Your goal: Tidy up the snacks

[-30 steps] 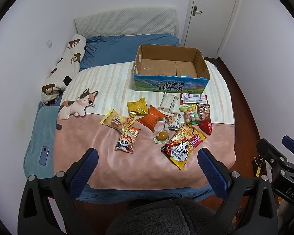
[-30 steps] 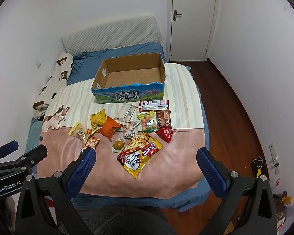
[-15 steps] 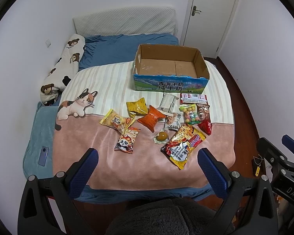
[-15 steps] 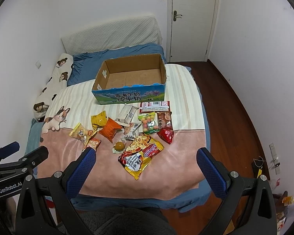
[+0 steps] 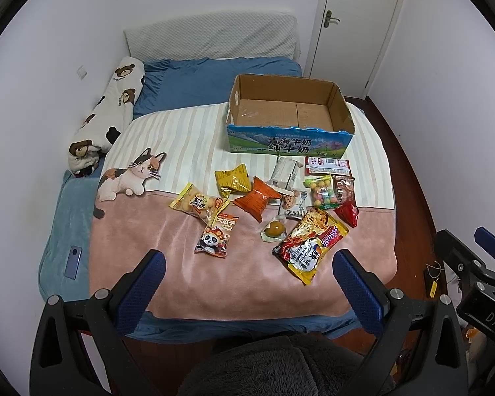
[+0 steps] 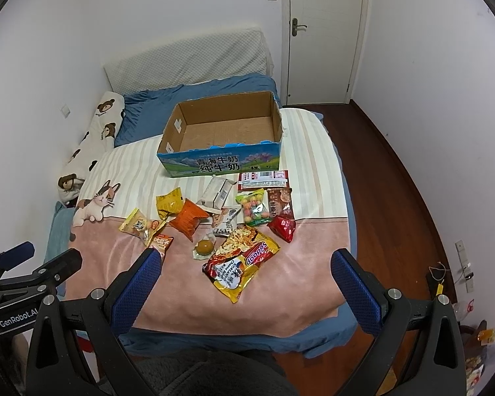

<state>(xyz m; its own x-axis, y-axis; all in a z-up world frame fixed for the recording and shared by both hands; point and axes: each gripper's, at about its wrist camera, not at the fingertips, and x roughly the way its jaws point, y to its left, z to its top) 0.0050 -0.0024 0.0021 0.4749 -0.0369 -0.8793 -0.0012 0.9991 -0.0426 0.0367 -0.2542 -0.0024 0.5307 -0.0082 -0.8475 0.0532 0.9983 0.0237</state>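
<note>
Both tools hang above the foot of the bed (image 5: 122,231), well short of the snacks and touching none of them. The left gripper (image 5: 247,265) has its blue-padded fingers (image 5: 142,288) spread wide with nothing between them, and the right gripper (image 6: 246,264) is spread just as wide and equally empty. A cardboard box (image 5: 288,133) with a blue printed front sits open on the striped part of the blanket, its floor bare. The snacks lie scattered just in front of it, nearer the foot of the bed. A big red and yellow noodle packet (image 5: 310,242) lies closest to the grippers on the pink part of the blanket, with a small clear pouch holding something round and brown (image 5: 274,229) just beside it. Near those are an orange bag (image 5: 257,196), a yellow bag (image 5: 232,181), a panda packet (image 5: 216,236) and a pale yellow packet (image 5: 198,201) overlapping it. Closer to the box are a white wrapper (image 5: 285,173), a flat red and white packet (image 5: 328,165), a bag of coloured balls (image 5: 323,191) and a small red packet (image 5: 348,214). A bear-print bolster (image 5: 105,118) lies along the wall, and a phone (image 5: 73,261) rests on the blue bedding at the side.
</note>
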